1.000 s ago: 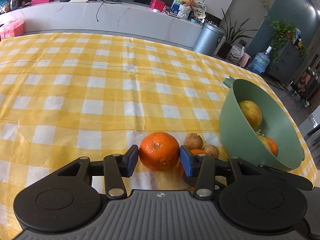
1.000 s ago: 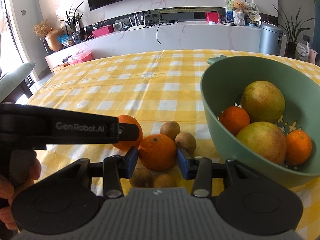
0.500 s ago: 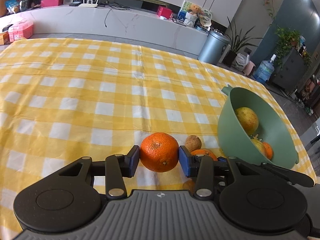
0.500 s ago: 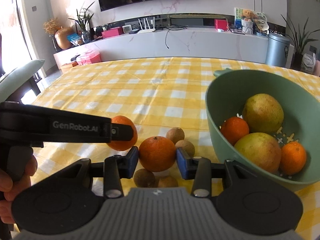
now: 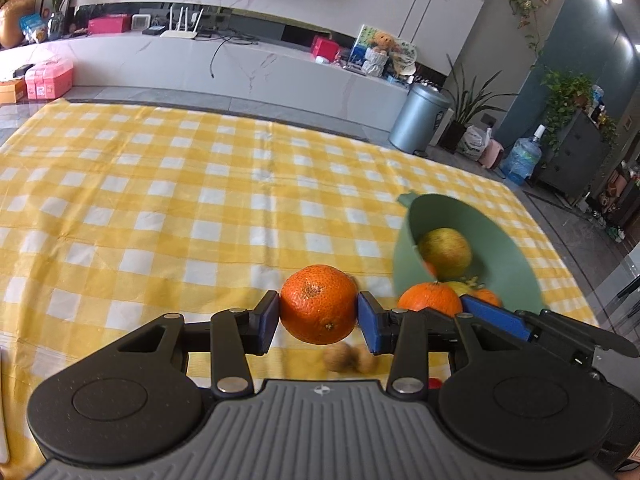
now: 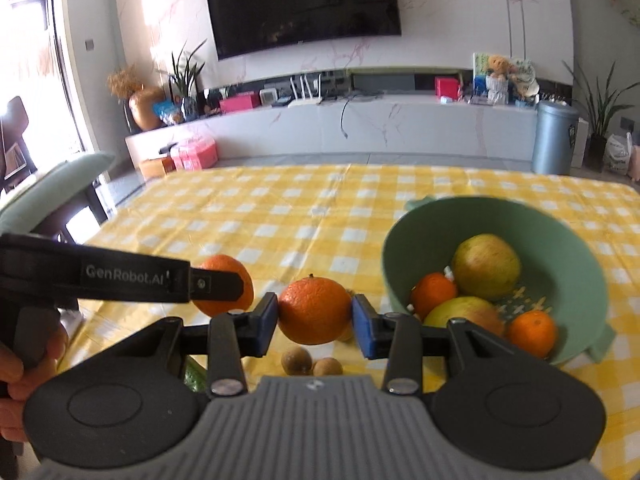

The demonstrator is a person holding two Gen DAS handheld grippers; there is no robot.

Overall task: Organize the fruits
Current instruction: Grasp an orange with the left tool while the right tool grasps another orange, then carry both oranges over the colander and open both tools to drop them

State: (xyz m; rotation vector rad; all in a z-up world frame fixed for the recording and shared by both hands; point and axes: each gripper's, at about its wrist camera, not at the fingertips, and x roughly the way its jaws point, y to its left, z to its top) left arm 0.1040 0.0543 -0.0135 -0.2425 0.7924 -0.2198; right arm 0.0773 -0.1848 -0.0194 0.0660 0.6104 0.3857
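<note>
oranges, two of them, one clamped in each gripper, both lifted clear of the yellow checked tablecloth (image 5: 160, 200). left gripper (image 5: 318, 318) pinches an orange (image 5: 318, 304) side to side, its stem dimple turned up toward the camera; round fruit, no real long axis. right gripper (image 6: 315, 319) is clenched on a second orange (image 6: 315, 310), stem nub pointing up. green bowl (image 6: 560, 240) sits on the cloth to the right, holding two yellow-green fruits and two small oranges. small brown fruits (image 6: 311, 362) lie on the cloth under the right jaws, blurred and partly hidden. the left gripper's strap covers much of its orange in the right view; a hand (image 6: 24, 364) is cut off at the edge.
</note>
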